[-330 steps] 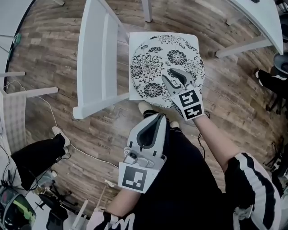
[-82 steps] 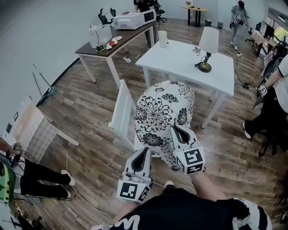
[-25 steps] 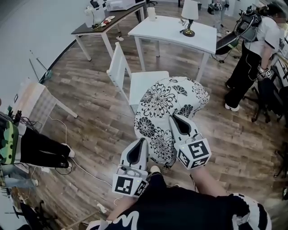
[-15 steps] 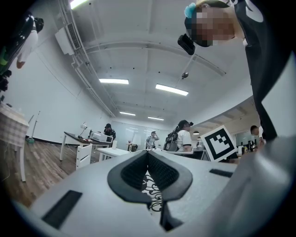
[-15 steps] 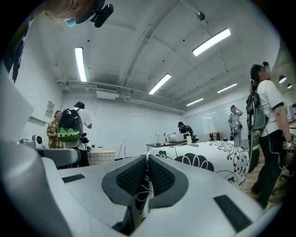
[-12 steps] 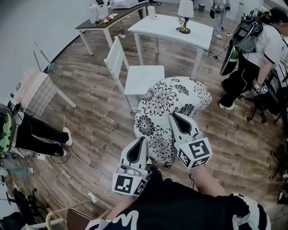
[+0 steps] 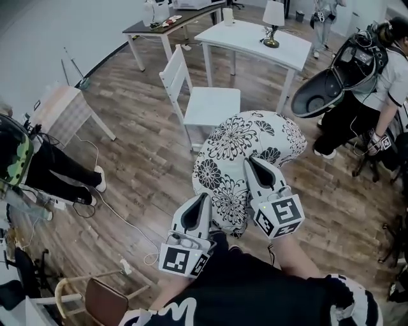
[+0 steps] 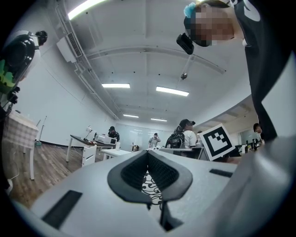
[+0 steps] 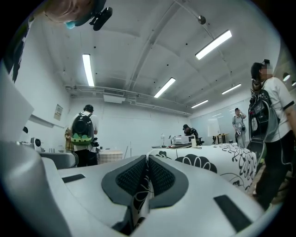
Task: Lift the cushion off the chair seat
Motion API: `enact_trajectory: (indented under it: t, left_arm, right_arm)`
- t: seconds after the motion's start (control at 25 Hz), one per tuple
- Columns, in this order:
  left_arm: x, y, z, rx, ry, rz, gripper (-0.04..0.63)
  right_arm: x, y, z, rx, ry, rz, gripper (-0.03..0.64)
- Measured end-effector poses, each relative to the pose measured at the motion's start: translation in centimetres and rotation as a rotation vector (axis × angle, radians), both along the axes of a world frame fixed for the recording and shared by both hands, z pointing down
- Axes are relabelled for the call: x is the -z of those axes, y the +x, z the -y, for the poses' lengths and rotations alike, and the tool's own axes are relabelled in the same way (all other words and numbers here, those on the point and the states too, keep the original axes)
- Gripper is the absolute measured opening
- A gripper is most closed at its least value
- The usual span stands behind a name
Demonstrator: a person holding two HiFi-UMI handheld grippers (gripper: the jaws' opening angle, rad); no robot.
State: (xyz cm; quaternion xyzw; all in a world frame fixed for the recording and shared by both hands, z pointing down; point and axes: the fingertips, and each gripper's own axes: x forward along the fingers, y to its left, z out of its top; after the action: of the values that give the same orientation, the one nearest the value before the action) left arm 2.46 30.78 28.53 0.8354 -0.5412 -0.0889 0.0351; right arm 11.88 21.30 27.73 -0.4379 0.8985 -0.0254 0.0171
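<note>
The round white cushion with black flower print hangs in the air in front of me, well clear of the white chair. My left gripper is shut on the cushion's near lower edge, and patterned fabric shows between its pads. My right gripper is shut on the cushion's near right edge; a fold of cushion fabric is pinched in its jaws and the cushion's top spreads to the right. The chair seat is bare.
A white table with a lamp stands beyond the chair, a dark desk behind it. A person with a backpack stands at the right, another person at the left. A cable lies on the wood floor.
Both grippers have kept their hold and carried the cushion farther from the chair, which now shows its whole bare seat. The person at the right has come closer into view.
</note>
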Motion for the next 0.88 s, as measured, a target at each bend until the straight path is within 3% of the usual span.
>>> enact_trajectory:
  t: [0.88]
  left_arm:
    - [0.6, -0.3, 0.9, -0.056, -0.004, 0.010, 0.005]
  right_arm:
    - [0.3, -1.5, -0.1, -0.005, 0.012, -0.026, 0.031]
